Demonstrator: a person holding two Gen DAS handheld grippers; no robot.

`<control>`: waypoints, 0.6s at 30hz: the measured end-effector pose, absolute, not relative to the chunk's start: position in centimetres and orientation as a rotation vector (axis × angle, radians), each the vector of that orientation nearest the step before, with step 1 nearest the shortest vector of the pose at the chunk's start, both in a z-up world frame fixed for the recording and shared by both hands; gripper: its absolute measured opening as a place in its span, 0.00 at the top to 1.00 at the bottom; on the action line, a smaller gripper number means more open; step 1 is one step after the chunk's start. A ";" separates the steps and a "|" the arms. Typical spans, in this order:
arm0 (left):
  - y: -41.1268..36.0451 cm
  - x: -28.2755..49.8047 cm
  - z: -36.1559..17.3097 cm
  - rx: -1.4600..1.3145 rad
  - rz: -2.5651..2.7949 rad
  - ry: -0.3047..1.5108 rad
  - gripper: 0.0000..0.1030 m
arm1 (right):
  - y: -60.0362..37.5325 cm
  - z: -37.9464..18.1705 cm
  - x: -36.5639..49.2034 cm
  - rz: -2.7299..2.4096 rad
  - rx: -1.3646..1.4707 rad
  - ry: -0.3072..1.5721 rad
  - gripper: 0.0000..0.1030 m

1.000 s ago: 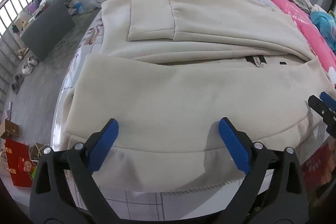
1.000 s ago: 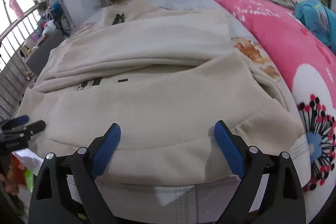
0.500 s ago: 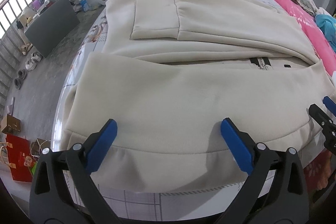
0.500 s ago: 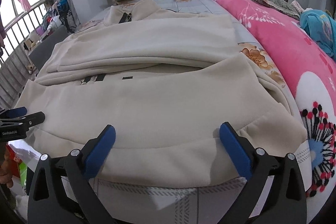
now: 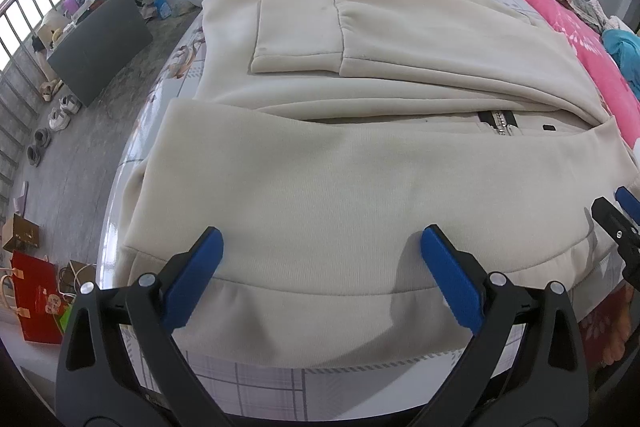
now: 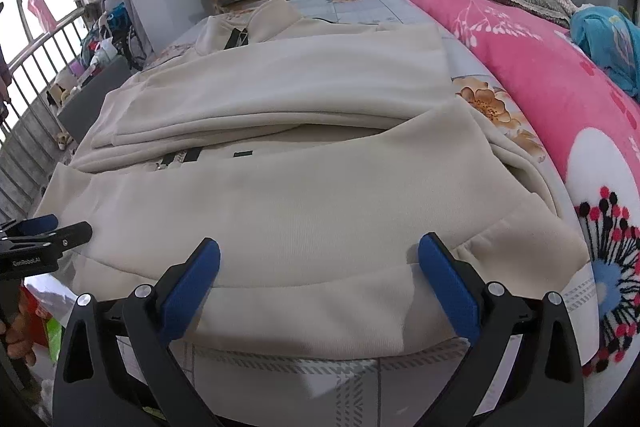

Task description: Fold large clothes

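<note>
Cream jacket [image 5: 360,195] lying folded across the bed [image 5: 256,383], both grippers hovering at its near hem.

Left gripper [image 5: 320,259] and right gripper [image 6: 318,267] are gaping wide, gripping nothing; the jacket is spreading toward 12 o'clock, its hem lying between and beneath each pair of fingers.

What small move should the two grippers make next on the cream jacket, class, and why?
Probably ease both down and close on the hem. The left gripper and right gripper are open with nothing between their fingers, poised at the near edge of the jacket, which is only partly folded.
</note>
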State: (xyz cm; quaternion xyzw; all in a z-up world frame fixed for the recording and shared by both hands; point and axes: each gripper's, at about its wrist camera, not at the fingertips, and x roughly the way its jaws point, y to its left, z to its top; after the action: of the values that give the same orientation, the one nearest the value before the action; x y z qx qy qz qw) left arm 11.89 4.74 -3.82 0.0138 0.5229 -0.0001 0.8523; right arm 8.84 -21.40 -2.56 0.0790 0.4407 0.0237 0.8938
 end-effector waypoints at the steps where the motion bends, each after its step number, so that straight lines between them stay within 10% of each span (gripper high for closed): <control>1: 4.7 11.9 -3.8 0.029 0.000 1.101 0.06 | -21.5 -2.5 8.9 0.050 0.172 0.915 0.06; 18: 4.8 11.9 -3.9 0.030 -0.004 1.110 0.07 | -21.2 -2.4 9.2 0.025 0.176 0.935 0.06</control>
State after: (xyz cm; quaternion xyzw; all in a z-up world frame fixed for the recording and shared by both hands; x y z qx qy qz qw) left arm 11.90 4.83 -3.94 0.0141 0.5268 -0.0020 0.8499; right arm 9.19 -21.24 -2.42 0.0848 0.4499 0.0119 0.8890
